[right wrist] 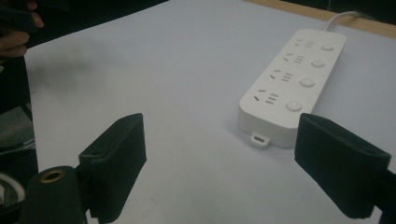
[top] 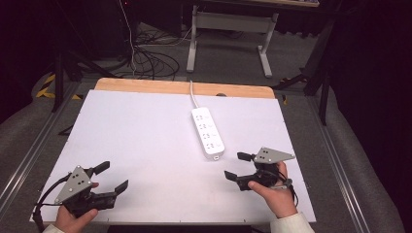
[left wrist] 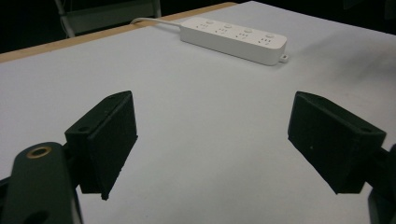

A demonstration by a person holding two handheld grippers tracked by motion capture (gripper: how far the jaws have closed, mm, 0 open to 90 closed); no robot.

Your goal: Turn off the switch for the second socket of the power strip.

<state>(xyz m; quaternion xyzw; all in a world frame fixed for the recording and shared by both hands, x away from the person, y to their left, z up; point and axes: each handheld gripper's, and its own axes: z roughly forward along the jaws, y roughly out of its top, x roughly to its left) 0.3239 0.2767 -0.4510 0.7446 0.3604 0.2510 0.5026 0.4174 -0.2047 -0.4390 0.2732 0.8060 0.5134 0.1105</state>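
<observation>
Power strip [top: 208, 134] lies flat between two low-held hands, left claw [top: 113, 176] and right claw [top: 238, 165] both spread wide, empty.

Even overhead light brightens the white table [top: 145, 145]; surroundings fall dark, close jaws slightly blurred.
</observation>
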